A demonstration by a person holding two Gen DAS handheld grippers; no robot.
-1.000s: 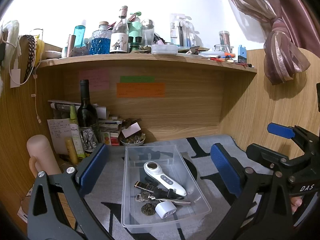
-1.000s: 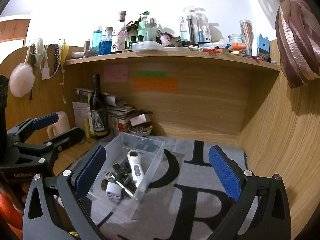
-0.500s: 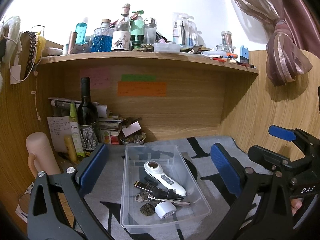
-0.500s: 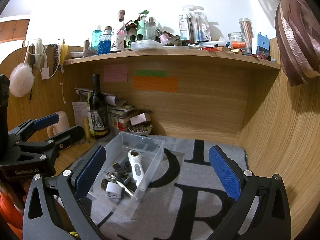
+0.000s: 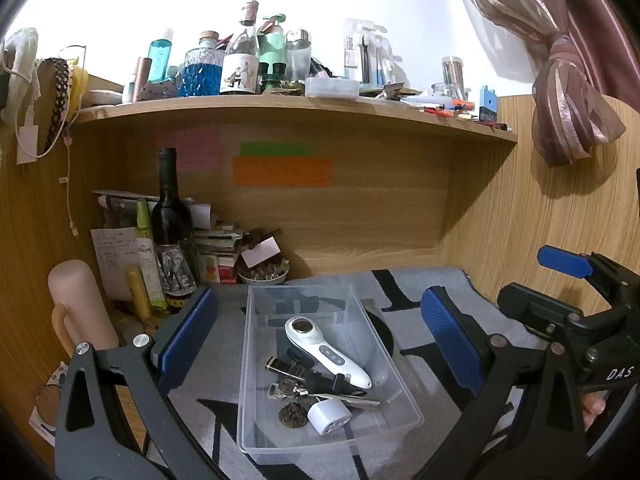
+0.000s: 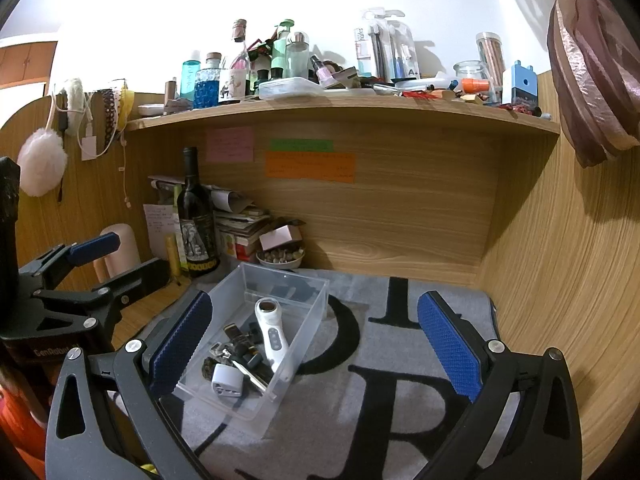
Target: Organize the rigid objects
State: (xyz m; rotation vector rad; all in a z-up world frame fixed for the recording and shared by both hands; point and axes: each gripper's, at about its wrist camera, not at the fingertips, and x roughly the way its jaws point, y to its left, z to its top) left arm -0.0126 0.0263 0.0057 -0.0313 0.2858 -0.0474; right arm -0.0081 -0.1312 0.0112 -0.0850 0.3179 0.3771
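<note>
Both my left gripper [image 5: 320, 338] and right gripper [image 6: 316, 338] hang released, empty. I judge the bin [image 5: 400, 376] light, stiff, slippery; I'd pinch a side wall.

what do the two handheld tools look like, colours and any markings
Both are black angular frames with triangular cut-outs and silver rivets, each finger ending in a blue textured pad. The left tool carries white "GenRobot" lettering, partly hidden, seen from the right wrist; the right tool reads "DAS", seen from the left wrist.

The bin [image 5: 362, 312] is clear glossy plastic; the mat [image 6: 384, 392] is matt grey cloth; the desk wall [image 6: 420, 216] is smooth wood.
</note>
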